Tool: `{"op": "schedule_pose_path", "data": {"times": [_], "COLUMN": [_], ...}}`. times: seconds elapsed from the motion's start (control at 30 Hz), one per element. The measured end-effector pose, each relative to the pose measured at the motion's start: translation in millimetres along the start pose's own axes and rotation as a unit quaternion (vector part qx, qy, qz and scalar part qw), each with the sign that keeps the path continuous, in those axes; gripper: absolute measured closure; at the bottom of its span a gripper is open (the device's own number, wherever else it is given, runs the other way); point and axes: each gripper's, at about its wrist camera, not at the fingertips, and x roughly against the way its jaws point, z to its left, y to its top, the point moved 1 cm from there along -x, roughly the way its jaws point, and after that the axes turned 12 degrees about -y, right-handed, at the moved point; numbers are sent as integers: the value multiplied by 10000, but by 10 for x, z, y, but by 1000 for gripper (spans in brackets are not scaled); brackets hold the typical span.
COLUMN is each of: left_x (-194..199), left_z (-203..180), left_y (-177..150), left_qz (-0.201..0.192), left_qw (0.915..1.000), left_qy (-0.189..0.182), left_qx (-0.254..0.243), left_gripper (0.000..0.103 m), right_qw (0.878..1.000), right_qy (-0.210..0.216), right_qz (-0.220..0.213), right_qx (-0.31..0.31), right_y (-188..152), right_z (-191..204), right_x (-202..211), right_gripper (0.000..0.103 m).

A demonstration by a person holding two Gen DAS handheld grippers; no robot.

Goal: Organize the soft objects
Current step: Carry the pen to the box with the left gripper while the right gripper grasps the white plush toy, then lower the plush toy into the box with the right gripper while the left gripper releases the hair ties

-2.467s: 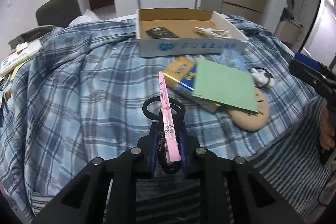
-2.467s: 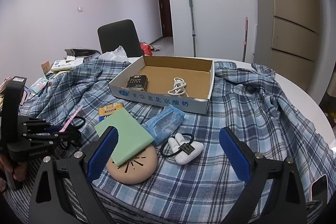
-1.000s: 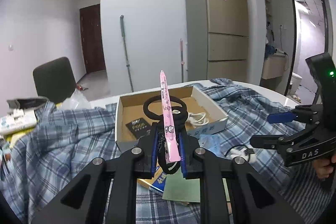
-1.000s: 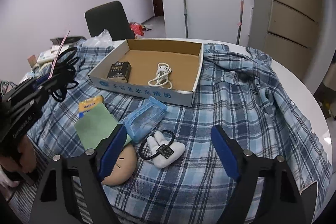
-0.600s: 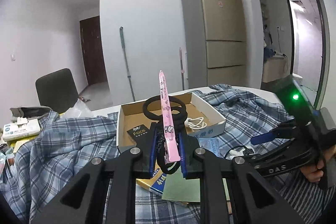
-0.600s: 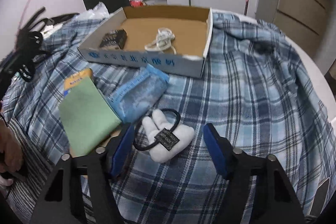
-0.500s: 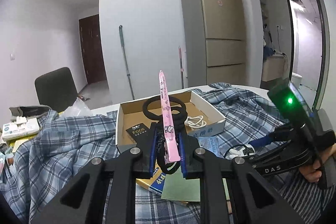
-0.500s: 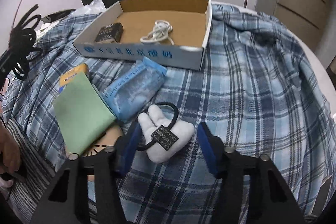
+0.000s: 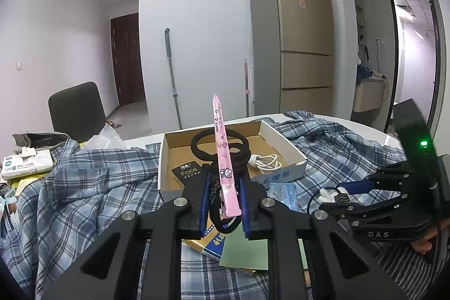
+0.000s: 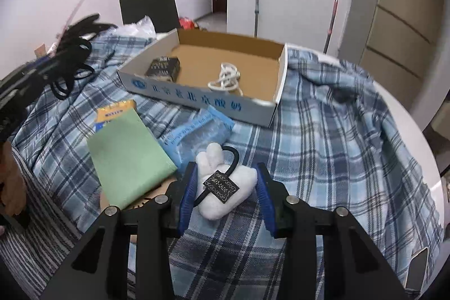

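Note:
My left gripper [image 9: 223, 211] is shut on a pack of black hair ties with a pink card [image 9: 223, 167] and holds it up in the air in front of the cardboard box [image 9: 284, 139]. My right gripper [image 10: 225, 194] has closed around a white plush hair tie [image 10: 225, 187] with a black loop and tag, lying on the plaid cloth [image 10: 337, 148]. The pads touch its sides. In the left wrist view the right gripper [image 9: 340, 194] is low at the right.
The open cardboard box [image 10: 197, 100] holds a black packet [image 10: 164, 66] and a white cable [image 10: 226, 79]. A blue tissue pack [image 10: 197, 131], a green cloth [image 10: 126, 156] and a yellow packet [image 10: 112, 111] lie in front of it. A chair [image 10: 149, 7] stands behind.
My right gripper moved down and forward onto the white plush hair tie and its jaws closed in on it. My left gripper lifted the hair-tie pack off the cloth and now holds steady.

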Motion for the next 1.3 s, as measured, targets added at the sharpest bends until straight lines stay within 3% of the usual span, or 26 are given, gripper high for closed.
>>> {"op": "schedule_pose_path", "data": {"times": [0.17,0.67,0.8,1.13,1.3], "left_x": [11,38,47,170,34], "left_z": [21,-4,-29,221,363], "left_y": [-4,-6,78,753,1029], "left_qz": [-24,-41,149,-394,-421], "left_qw": [10000,10000,9998,9987,9978], "left_qy": [2,75,12,337,500], "left_qx": [25,-45,-94,22,52], "left_gripper": [85,85,85,85,85], "right_qw": [9996,9993,9978,9876,9852], "right_qy": [37,137,95,-14,59], "right_qz": [-244,-305,-568,-1526,-1567], "right_qx": [-102,-176,-314,-370,-684], "right_y": [3,58,263,1120,1394], "right_z": [-41,-54,-95,-5,-60], "right_x": [97,147,316,740,674], "right_gripper": [63,63,64,64,64]}}
